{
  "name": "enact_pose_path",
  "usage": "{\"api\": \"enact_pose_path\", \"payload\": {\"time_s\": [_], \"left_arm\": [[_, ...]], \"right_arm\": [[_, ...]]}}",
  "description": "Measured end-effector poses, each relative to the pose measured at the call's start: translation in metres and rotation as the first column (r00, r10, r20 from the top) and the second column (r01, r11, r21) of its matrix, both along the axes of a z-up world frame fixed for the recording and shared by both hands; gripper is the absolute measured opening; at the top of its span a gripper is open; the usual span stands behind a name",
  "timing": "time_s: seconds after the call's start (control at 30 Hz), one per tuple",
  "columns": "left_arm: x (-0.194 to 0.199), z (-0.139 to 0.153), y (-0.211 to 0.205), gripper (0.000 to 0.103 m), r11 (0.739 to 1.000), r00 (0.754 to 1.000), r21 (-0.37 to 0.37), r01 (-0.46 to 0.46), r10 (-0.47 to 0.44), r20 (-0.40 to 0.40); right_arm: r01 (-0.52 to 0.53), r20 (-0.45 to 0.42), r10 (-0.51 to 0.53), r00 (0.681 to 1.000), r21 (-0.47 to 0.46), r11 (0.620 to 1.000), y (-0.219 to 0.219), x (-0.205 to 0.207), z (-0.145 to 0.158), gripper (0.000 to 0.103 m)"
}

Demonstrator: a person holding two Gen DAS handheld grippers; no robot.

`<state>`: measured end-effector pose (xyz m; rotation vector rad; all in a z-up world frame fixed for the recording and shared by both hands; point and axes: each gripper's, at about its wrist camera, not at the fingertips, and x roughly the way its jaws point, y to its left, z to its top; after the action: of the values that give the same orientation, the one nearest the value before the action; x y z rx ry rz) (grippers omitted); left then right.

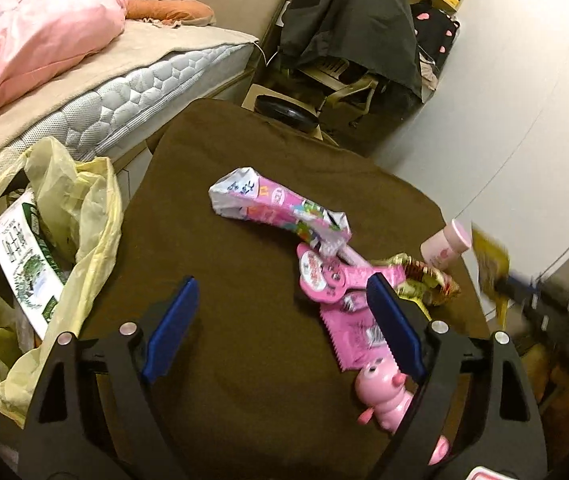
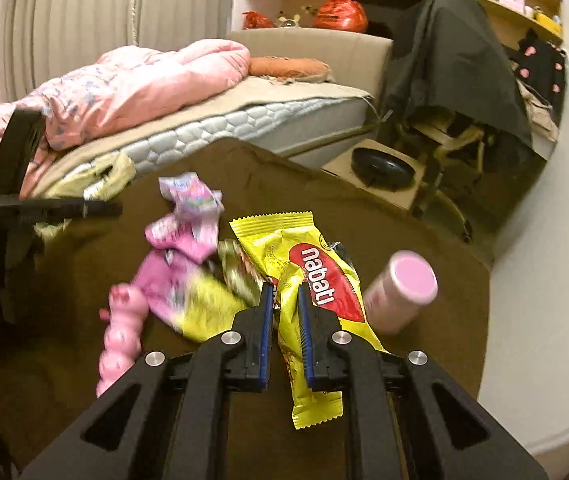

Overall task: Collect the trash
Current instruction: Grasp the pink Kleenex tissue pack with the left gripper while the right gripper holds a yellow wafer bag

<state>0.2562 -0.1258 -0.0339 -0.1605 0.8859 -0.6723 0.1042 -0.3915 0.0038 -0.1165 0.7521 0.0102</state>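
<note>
My left gripper (image 1: 284, 292) is open and empty above the brown table (image 1: 224, 360). A crumpled pink and white wrapper (image 1: 276, 204) lies ahead of it, with flat pink wrappers (image 1: 344, 276) to the right. A yellow trash bag (image 1: 64, 216) stands open at the left table edge. My right gripper (image 2: 285, 294) is shut on a yellow Nabati wrapper (image 2: 312, 276) and holds it above the table. The same wrapper shows blurred at the right in the left wrist view (image 1: 492, 260). Pink wrappers (image 2: 188, 216) and a green-gold wrapper (image 2: 236, 268) lie beyond the right gripper.
A pink worm toy (image 1: 384, 400) lies by the left gripper's right finger. A pink-lidded cup (image 2: 400, 292) stands at the right of the table. A bed (image 1: 132, 92) with a pink quilt is at the left. A draped chair (image 1: 356, 36) stands behind.
</note>
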Motion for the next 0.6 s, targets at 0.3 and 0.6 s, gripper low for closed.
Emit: {"api": "enact_pose_path", "payload": {"time_s": [0.3,0.6], "left_arm": [[0.057,-0.008,-0.035,0.069,0.994,0.986,0.0,-0.111,0.11,-0.127],[0.069,-0.023,-0.049,0.023,0.992,0.981,0.06,-0.109,0.117,-0.155]], "right_arm": [[0.059,0.02,-0.061,0.998,0.086,0.995,0.0,-0.017,-0.027,0.012],[0.04,-0.022,-0.038,0.999,0.118,0.992,0.009,-0.016,-0.049,0.013]]}}
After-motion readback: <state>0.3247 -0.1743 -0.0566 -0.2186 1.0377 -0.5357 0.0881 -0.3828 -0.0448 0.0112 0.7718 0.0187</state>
